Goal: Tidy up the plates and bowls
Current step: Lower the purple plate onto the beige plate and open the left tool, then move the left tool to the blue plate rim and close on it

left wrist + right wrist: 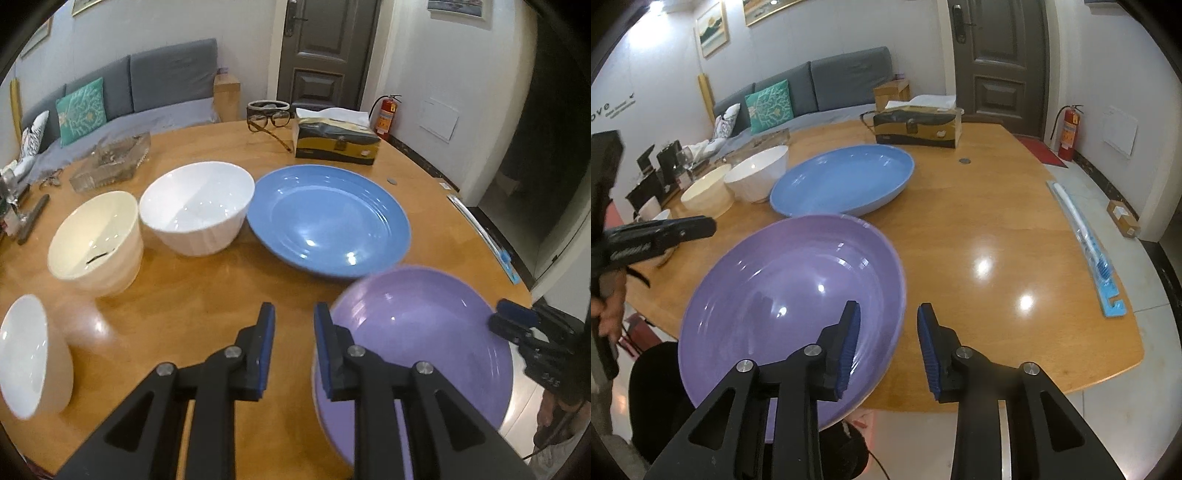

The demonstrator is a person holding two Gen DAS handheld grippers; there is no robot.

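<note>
A purple plate (790, 288) lies at the near edge of the wooden table (979, 221) and overhangs it. My right gripper (888, 306) is open: its left pad is over the plate's inside, its right pad is off the rim, with wood showing between. My left gripper (293, 310) is open with nothing between its pads, just left of the purple plate (424, 332). Behind it sits a blue plate (328, 221). Leftwards stand a white bowl (197, 210), a cream bowl (96, 236) and a small white bowl (26, 350).
At the far side are a tissue box (336, 142), glasses (267, 118) and a glass ashtray (110, 162). A long blue packet (1089, 251) lies along the right edge, and a coin (964, 161) beyond the blue plate. A person's hand (609, 306) holds the left tool.
</note>
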